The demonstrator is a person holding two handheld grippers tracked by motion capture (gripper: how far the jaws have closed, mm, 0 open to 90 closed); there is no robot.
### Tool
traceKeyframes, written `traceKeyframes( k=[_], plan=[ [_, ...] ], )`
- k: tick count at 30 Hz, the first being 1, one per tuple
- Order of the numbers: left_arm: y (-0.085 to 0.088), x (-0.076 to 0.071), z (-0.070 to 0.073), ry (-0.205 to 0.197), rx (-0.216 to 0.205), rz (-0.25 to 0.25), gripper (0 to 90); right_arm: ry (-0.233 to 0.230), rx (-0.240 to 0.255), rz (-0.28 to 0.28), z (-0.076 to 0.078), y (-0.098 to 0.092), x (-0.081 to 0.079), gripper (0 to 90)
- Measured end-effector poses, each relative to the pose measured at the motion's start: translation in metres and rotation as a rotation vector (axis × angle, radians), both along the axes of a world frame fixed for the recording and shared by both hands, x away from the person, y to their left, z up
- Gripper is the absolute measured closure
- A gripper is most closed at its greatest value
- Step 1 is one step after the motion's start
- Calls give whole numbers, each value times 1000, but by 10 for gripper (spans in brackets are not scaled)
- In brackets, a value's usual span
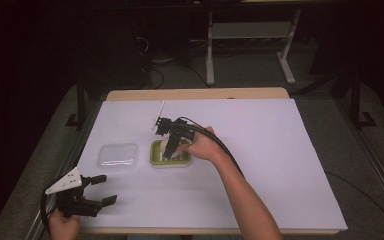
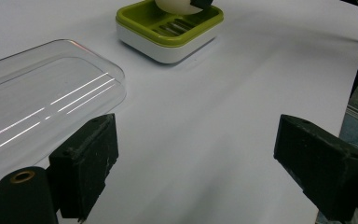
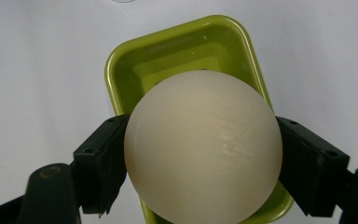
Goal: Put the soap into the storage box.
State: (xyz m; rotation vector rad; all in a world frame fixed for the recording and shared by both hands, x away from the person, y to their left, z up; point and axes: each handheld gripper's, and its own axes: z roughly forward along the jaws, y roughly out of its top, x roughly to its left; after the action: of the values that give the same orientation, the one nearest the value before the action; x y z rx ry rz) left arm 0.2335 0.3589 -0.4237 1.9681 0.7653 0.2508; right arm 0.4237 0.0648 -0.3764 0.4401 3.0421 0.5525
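Observation:
A cream round soap (image 3: pixel 203 147) sits between the two black jaws of my right gripper (image 1: pixel 171 146), which is shut on it just above a green soap dish (image 3: pixel 177 51). From above, the dish (image 1: pixel 156 157) lies near the middle of the white table. In the left gripper view the dish (image 2: pixel 168 30) stands ahead with the soap (image 2: pixel 175 5) over it. My left gripper (image 1: pixel 102 189) rests open near the table's front left corner, nothing between its jaws. A clear plastic lid (image 1: pixel 118 156) lies left of the dish, close to the left gripper's jaw (image 2: pixel 51 98).
The white table cover (image 1: pixel 280 150) spreads wide to the right of the dish. A wooden table edge (image 1: pixel 195 94) shows at the back. Desk legs (image 1: pixel 210 50) and cables stand on the dark floor beyond.

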Motion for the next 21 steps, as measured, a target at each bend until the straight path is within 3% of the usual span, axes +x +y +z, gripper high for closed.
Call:
traceKeyframes(
  k=[21],
  plan=[
    [-1, 0, -1, 3, 1, -4, 129, 11, -4, -17, -10, 1, 1, 225]
  ],
)
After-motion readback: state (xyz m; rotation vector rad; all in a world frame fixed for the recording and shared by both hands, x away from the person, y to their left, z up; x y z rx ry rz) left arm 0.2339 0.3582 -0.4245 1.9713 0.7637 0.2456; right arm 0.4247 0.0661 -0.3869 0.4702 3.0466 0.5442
